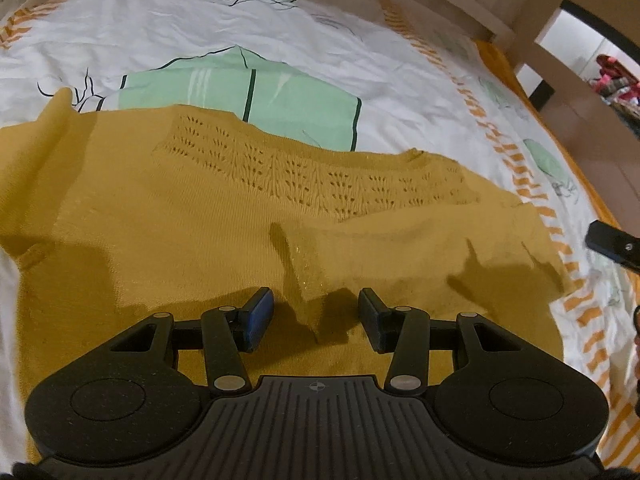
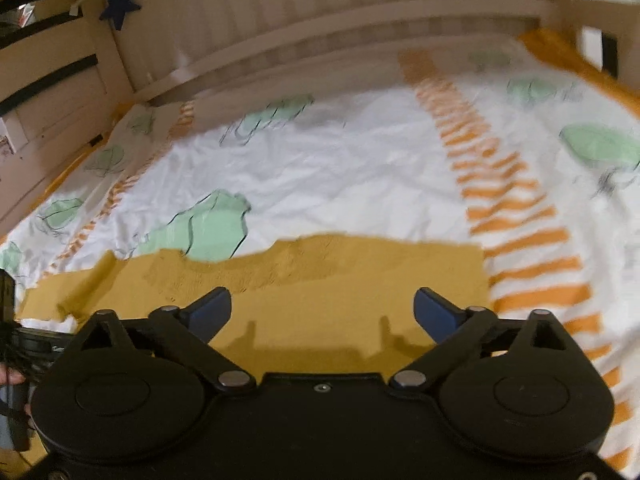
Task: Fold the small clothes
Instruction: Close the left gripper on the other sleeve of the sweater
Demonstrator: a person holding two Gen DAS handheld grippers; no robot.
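Observation:
A mustard-yellow knitted top (image 1: 208,216) with an openwork band lies spread on the bed sheet (image 1: 168,28). My left gripper (image 1: 316,316) is open just above it, its jaws on either side of a raised fold of the fabric (image 1: 304,276), touching nothing that I can see. In the right wrist view the same top (image 2: 320,280) lies flat below my right gripper (image 2: 322,308), which is wide open and empty over the garment's near part. This view is blurred. The tip of the right gripper (image 1: 612,242) shows at the right edge of the left wrist view.
The sheet (image 2: 340,168) is white with green shapes and orange striped bands (image 2: 500,184). A wooden bed rail (image 2: 320,32) runs along the far side, with slats (image 2: 52,76) at the left. A bed post (image 1: 532,20) stands at the far right.

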